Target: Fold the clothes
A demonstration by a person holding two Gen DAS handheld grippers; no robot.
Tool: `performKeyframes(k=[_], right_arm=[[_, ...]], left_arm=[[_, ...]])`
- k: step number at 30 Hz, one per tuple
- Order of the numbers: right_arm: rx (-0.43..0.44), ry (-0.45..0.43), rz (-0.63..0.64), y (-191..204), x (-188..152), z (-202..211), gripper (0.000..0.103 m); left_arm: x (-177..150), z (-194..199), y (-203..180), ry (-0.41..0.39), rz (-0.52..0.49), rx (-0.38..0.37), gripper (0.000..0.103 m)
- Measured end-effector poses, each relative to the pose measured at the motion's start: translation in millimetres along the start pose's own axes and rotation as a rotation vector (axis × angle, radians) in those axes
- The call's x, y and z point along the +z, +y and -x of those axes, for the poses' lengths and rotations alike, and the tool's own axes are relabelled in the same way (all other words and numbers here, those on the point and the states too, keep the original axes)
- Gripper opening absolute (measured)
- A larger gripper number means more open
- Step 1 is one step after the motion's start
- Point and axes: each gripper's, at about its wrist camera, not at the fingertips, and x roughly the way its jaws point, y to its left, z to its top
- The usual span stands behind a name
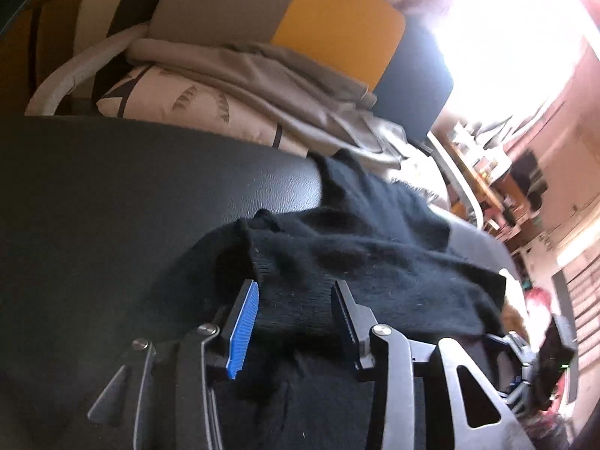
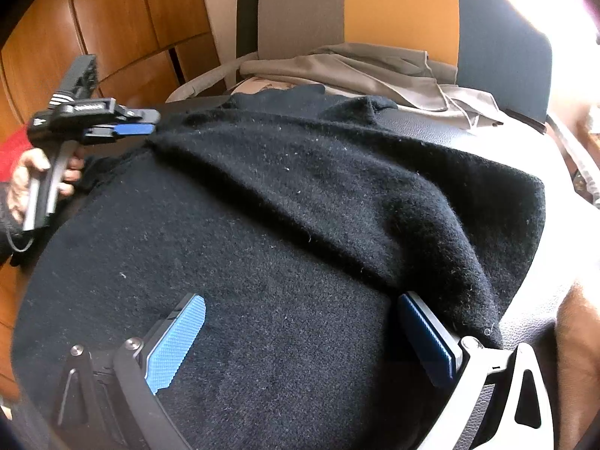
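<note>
One small white printed label is showing on the black body of the left gripper (image 2: 131,127), at the upper left of the right wrist view, but it is too blurred to read. No other lettering is showing.

Sweater (image 2: 300,225) on table (image 1: 112,187); chair (image 2: 375,11) behind.
</note>
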Motion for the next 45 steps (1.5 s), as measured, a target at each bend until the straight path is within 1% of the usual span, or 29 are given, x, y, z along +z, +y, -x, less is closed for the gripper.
performKeyframes(k=[1, 2, 5, 7, 9, 10, 12, 14, 15, 16, 17, 20, 21, 23, 25, 26, 27, 28, 29, 32, 36, 38, 39, 40, 42, 45], right_arm=[[0.0, -0.001, 0.0, 0, 0, 0, 0.103], [0.001, -0.001, -0.001, 0, 0, 0, 0.103], [-0.008, 0.001, 0.004, 2, 0, 0, 0.103], [-0.02, 0.007, 0.011, 4, 0, -1, 0.103], [-0.011, 0.006, -0.034, 4, 3, 2, 0.103], [0.023, -0.003, -0.077, 2, 7, 6, 0.102], [0.049, -0.054, -0.126, -1, 16, 16, 0.101], [0.031, -0.09, -0.143, -3, 29, 20, 0.101], [0.012, -0.101, -0.149, -4, 36, 20, 0.102], [0.001, -0.1, -0.154, -5, 40, 16, 0.103], [-0.021, -0.084, -0.161, -6, 43, 10, 0.103], [-0.082, -0.029, -0.192, -11, 47, -12, 0.103], [-0.081, -0.027, -0.203, -11, 44, -19, 0.103], [-0.097, -0.044, -0.188, -10, 40, -21, 0.103], [-0.11, -0.053, -0.176, -8, 39, -22, 0.103], [-0.112, -0.053, -0.174, -9, 38, -23, 0.103], [-0.111, -0.055, -0.172, -9, 37, -22, 0.103], [-0.108, -0.059, -0.173, -10, 37, -22, 0.103], [-0.103, -0.063, -0.176, -11, 36, -22, 0.103], [-0.077, -0.08, -0.193, -14, 34, -20, 0.103], [-0.063, -0.09, -0.2, -16, 34, -20, 0.103], [-0.037, -0.106, -0.215, -19, 33, -16, 0.103], [-0.024, -0.114, -0.222, -20, 33, -15, 0.103], [-0.002, -0.12, -0.231, -21, 33, -12, 0.103], [0.032, -0.109, -0.21, -16, 35, -11, 0.103], [0.065, -0.084, -0.179, -6, 36, -9, 0.103]], left_arm=[[1, -2, 0, 0.001, 0.001, 0.016, 0.023], [0, 0, 2, -0.002, 0.014, 0.016, 0.003], [-2, 8, 9, -0.013, 0.054, 0.018, 0.0], [-4, 15, 14, -0.021, 0.077, 0.015, 0.0], [-8, 30, 15, -0.044, 0.076, -0.002, 0.0], [-10, 39, 15, -0.058, 0.076, -0.013, 0.0], [-11, 52, 18, -0.08, 0.083, -0.036, 0.0], [-7, 55, 23, -0.097, 0.084, 0.003, 0.0], [-3, 52, 29, -0.096, 0.097, -0.006, 0.014], [1, 44, 37, -0.066, 0.121, -0.051, 0.026], [5, 37, 42, -0.04, 0.134, -0.083, 0.033], [10, 19, 43, 0.007, 0.104, -0.098, 0.037], [12, 14, 42, 0.021, 0.089, -0.108, 0.039], [12, 7, 34, 0.038, 0.04, -0.14, 0.041], [12, 2, 26, 0.039, -0.001, -0.131, 0.04], [12, -1, 23, 0.046, -0.018, -0.108, 0.033], [12, -5, 21, 0.055, -0.031, -0.078, 0.013], [11, -7, 19, 0.049, -0.038, -0.052, 0.006], [10, -5, 16, 0.038, -0.04, -0.041, 0.004], [3, 15, 7, -0.009, -0.037, -0.063, 0.004], [-14, 67, 6, -0.097, 0.026, -0.128, 0.004], [-22, 91, 7, -0.134, 0.06, -0.159, 0.004], [-25, 98, 12, -0.132, 0.082, -0.163, 0.004], [-27, 101, 16, -0.126, 0.093, -0.15, 0.004], [-31, 100, 22, -0.089, 0.089, -0.088, 0.004], [-38, 86, 35, -0.016, 0.127, -0.014, 0.004]])
